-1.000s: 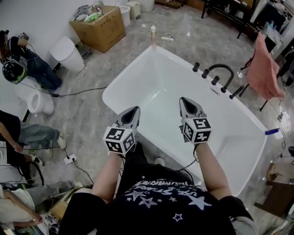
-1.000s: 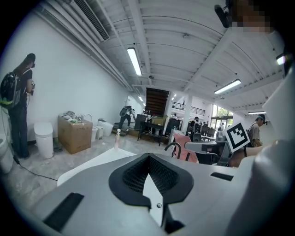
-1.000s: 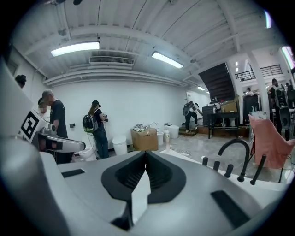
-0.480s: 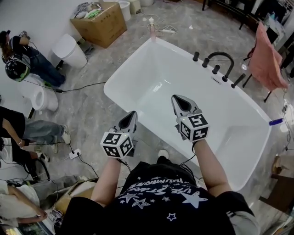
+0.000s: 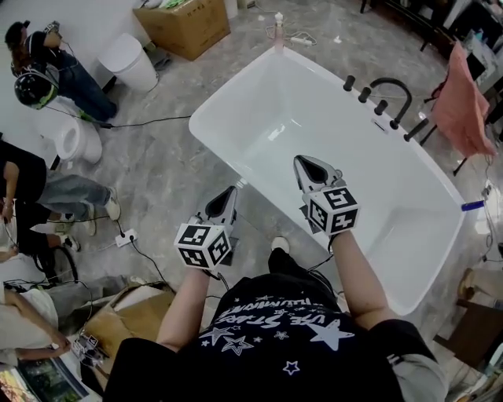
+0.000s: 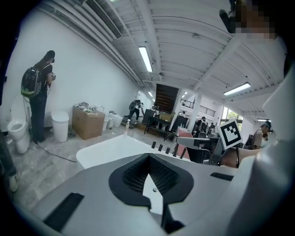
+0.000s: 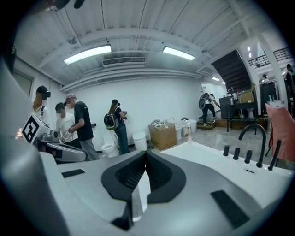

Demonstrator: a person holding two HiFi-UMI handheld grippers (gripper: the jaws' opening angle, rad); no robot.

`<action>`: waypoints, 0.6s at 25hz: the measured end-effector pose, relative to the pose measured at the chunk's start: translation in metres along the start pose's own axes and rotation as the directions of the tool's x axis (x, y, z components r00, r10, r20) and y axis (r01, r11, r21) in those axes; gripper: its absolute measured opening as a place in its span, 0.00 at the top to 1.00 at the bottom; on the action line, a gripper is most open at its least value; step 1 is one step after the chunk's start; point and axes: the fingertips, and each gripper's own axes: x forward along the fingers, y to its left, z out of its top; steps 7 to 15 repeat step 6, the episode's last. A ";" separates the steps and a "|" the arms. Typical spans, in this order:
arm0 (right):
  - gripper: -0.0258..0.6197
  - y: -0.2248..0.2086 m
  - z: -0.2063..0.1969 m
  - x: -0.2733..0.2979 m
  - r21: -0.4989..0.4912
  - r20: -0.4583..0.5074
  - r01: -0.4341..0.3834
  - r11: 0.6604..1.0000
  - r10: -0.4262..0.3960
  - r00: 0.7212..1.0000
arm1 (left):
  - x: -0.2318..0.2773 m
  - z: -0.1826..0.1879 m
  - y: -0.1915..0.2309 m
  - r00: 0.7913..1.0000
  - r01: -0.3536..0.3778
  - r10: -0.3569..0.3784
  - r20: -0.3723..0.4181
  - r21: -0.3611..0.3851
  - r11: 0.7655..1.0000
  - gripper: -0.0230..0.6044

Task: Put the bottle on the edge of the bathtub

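A pink bottle [image 5: 278,28] with a white pump stands on the far end of the white bathtub's rim [image 5: 206,138]. It shows small in the left gripper view [image 6: 127,125] and the right gripper view [image 7: 189,131]. My left gripper [image 5: 233,189] is shut and empty, its tips by the tub's near left rim. My right gripper [image 5: 308,161] is shut and empty too, held over the tub's inside. Both grippers point toward the bottle from far off, as the left gripper [image 6: 148,157] and right gripper [image 7: 146,155] views show.
A black faucet [image 5: 391,85] with knobs sits on the tub's right rim. A cardboard box [image 5: 189,23], a white bin [image 5: 130,63] and a toilet [image 5: 71,141] stand on the floor to the left, near several people and cables. A pink towel [image 5: 464,110] hangs at right.
The tub and bottle have slid up and right in the head view. Both grippers stay shut and empty; the left one now sits nearer the tub's near left rim.
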 end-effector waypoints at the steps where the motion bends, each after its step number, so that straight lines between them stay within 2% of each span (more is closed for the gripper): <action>1: 0.94 0.010 -0.003 -0.002 -0.004 -0.003 -0.006 1.000 0.006 1.000 | -0.011 -0.006 0.004 1.000 -0.008 0.008 0.000 -0.010 1.000 0.94; 6: 0.94 0.061 -0.014 -0.018 -0.018 -0.009 -0.026 0.999 0.026 1.000 | -0.065 -0.022 0.014 0.999 -0.031 0.031 0.009 -0.007 0.999 0.94; 15: 0.94 0.061 -0.014 -0.018 -0.018 -0.009 -0.026 0.999 0.026 1.000 | -0.065 -0.022 0.014 0.999 -0.031 0.031 0.009 -0.007 0.999 0.94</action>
